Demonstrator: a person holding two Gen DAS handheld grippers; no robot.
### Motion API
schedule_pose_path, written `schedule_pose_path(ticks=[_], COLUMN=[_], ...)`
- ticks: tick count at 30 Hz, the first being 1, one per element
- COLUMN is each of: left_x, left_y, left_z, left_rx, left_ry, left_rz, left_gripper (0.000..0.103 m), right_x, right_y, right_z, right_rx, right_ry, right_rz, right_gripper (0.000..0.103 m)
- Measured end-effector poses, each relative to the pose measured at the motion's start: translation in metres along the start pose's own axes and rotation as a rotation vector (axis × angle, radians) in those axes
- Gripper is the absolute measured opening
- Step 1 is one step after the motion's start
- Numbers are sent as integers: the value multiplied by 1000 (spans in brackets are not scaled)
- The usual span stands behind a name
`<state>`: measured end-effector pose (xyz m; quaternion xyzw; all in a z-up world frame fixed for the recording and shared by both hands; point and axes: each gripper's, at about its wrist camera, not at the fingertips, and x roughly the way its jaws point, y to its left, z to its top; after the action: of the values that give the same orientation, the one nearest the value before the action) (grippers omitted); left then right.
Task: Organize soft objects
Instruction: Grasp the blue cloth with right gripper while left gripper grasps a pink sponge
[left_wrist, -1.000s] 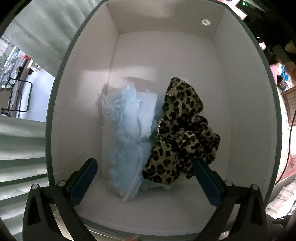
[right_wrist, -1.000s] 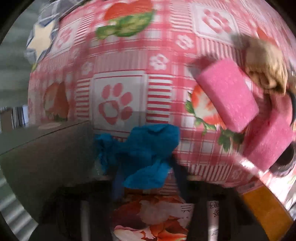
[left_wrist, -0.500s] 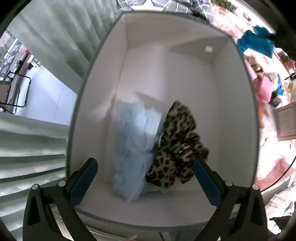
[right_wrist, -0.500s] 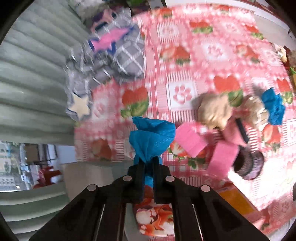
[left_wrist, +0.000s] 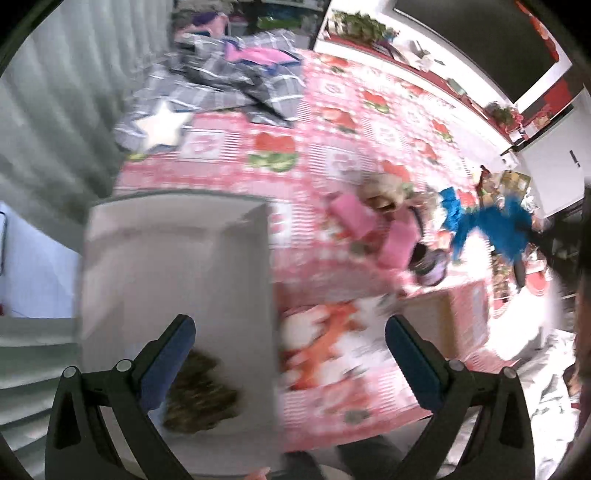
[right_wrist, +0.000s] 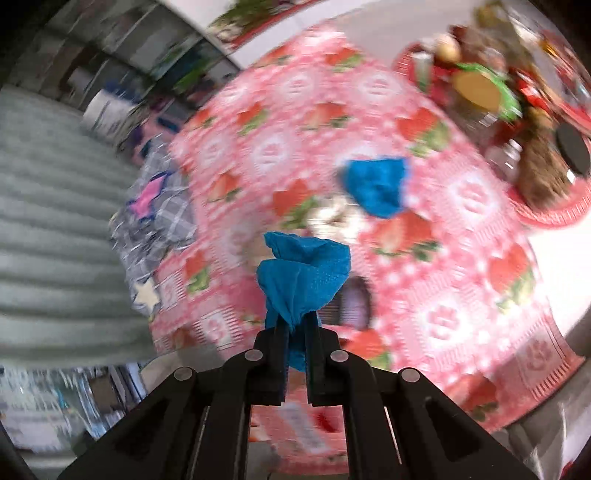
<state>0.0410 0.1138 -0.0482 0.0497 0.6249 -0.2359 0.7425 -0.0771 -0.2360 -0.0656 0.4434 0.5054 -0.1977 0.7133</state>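
A crumpled bright-blue piece of soft fabric (right_wrist: 303, 273) is pinched at its lower end between the closed jaws of the right tool (right_wrist: 295, 332), so that most of it bunches above the tips and is carried clear of the bench (right_wrist: 461, 229), which is covered by a pink strawberry-and-paw-print cloth. The same blue fabric (left_wrist: 506, 229) is seen from the left wrist view at the right, aloft over the cluttered end of the bench. Such a narrow pinch is judged to suit a limp item that is to be dropped into the white open box (left_wrist: 177, 258), where a leopard-print fabric piece (left_wrist: 199, 398) already lies against the near wall.

The left tool (left_wrist: 290, 354) is held wide open with nothing between its blue-padded fingers (left_wrist: 170, 350), and is pointed over the box edge and the bench, presumably to be free for another item. A second blue fabric piece (right_wrist: 375, 190), pink foam blocks (left_wrist: 369, 229) and a grey checked cloth with a white star (left_wrist: 162, 125) remain on the bench.

Compared with a second earlier, the blue fabric has been lifted from just above the bench beside the box to well above it, and the left tool's view has been drawn out of the box, so that the pale-blue fluffy item is no longer visible.
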Motion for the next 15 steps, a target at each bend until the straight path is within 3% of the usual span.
schedule_pose_path(ticks=[7,12,13,14,15], left_x=[75,139,152,161,170], left_y=[-60,-73,-75,-75,-75], left_z=[62,89,94,97,100], left_rx=[-42,-68,-79,-94,-115], left_ry=[145,259,280,295,309], left_rz=[-34,23,40,49,61], left_gripper=[103,103,103,103,103], right_x=[16,43,52,62,66], right_y=[-79,-118,-123,-127,-128], right_z=[2,-5,-6,-7,-8], right_rx=[67,23,7,-13,-22], right_ry=[15,83,110,145,155], right_rz=[-103,-155,-162,-176,-181], right_gripper=[7,11,24,47,61])
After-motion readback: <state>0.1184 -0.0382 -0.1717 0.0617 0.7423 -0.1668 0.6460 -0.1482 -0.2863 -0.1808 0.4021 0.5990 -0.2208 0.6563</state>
